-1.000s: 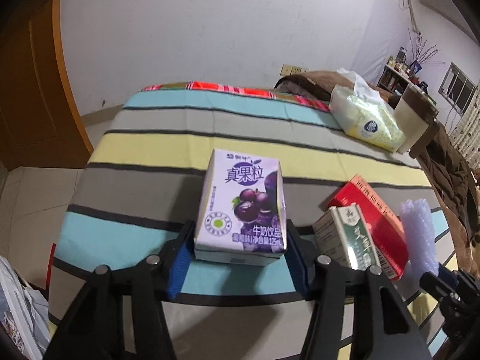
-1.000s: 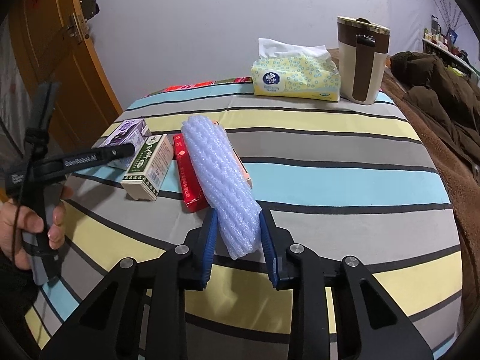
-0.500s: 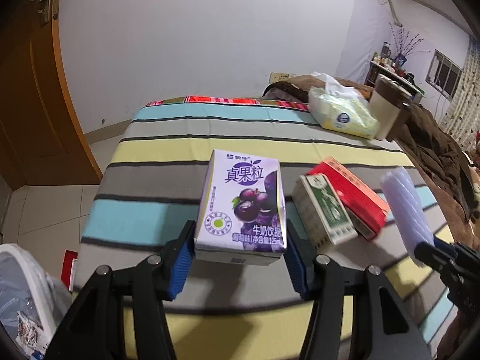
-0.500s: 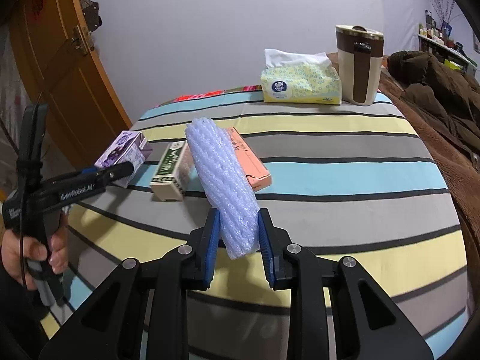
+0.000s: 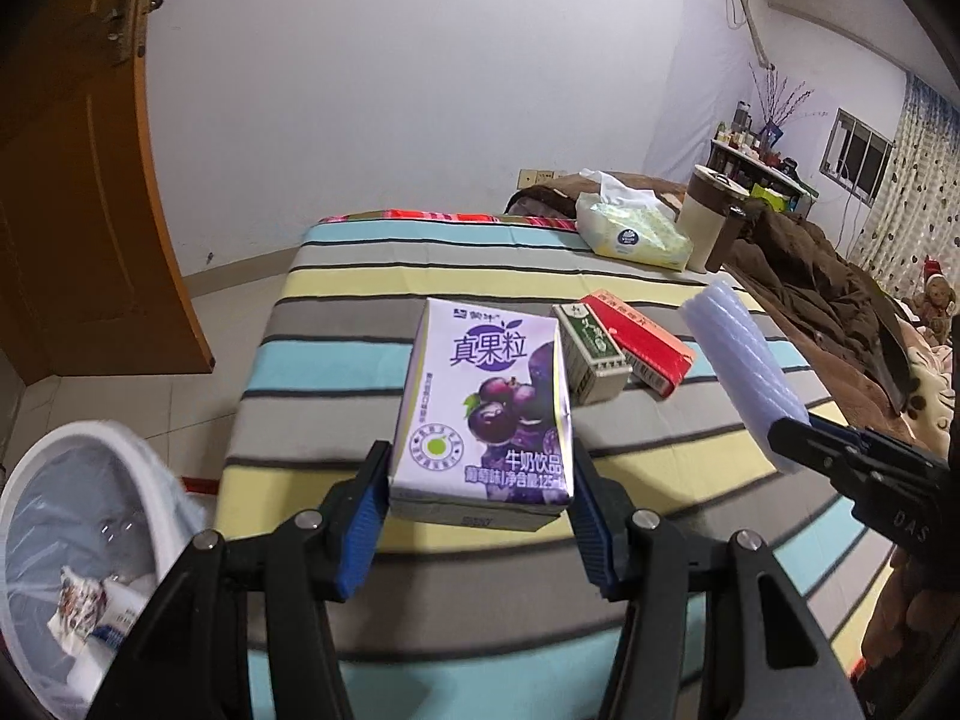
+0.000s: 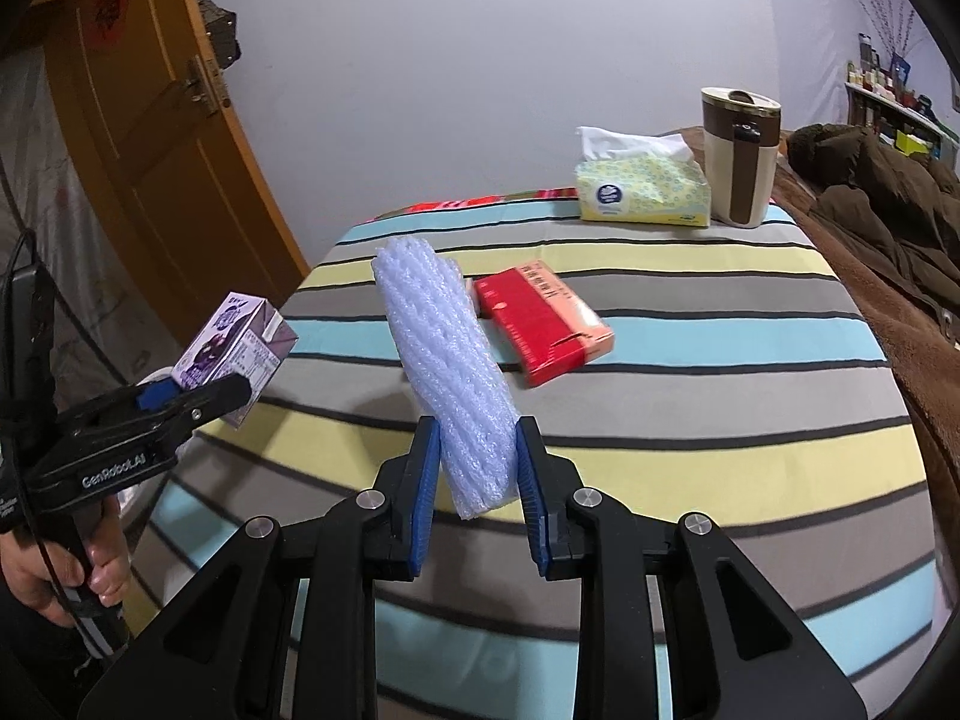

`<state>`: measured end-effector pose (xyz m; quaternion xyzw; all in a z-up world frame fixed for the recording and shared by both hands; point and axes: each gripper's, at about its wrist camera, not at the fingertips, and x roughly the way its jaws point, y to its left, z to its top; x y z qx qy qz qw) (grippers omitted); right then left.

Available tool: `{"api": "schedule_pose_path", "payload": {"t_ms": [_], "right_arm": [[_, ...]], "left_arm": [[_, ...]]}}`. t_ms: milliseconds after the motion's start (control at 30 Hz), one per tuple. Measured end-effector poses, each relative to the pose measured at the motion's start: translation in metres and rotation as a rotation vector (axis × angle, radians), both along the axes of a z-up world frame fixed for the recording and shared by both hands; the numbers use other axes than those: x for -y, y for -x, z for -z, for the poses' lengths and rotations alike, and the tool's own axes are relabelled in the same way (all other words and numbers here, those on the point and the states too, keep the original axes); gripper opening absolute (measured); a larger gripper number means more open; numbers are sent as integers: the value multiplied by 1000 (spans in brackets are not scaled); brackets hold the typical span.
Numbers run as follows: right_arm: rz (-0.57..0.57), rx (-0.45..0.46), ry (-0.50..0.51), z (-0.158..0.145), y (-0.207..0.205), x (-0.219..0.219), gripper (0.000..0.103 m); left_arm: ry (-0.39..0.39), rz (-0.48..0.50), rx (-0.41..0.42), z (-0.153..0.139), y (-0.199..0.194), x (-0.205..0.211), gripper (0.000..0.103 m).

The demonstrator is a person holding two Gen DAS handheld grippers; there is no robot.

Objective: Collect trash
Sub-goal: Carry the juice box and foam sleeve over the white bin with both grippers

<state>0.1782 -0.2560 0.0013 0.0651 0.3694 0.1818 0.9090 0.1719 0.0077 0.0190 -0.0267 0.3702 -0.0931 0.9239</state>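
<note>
Trash in both grips: our left gripper [image 5: 477, 516] is clamped on the purple milk carton [image 5: 486, 414], printed 真果粒 and 牛奶饮品, lifted near the white bin [image 5: 78, 450]. Our right gripper [image 6: 477, 486] pinches the foam sleeve [image 6: 447, 372] above the striped cloth [image 6: 720, 414]. Neither is binned yet; the green box [image 5: 591, 354] and red box [image 6: 540, 324] wait. "GenRobot.AI" marks the left tool.

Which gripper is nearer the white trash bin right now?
Left. The left gripper, shut on the purple milk carton, is just beside the white trash bin at the bed's edge. The right gripper, holding the foam roll, is farther off over the bed.
</note>
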Motion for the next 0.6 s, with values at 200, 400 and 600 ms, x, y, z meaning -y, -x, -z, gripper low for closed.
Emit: {"api": "schedule_pose_path", "payload": {"t_ms": [200, 400, 600], "right_arm": [[-23, 13, -3, -8, 19, -15, 26], [-60, 18, 5, -12, 31, -29, 26], [-79, 21, 10, -13, 35, -36, 26]], "left_arm": [[0, -7, 5, -3, 28, -12, 57], [11, -17, 13, -5, 45, -18, 58], [24, -30, 16, -5, 53, -25, 58]]}}
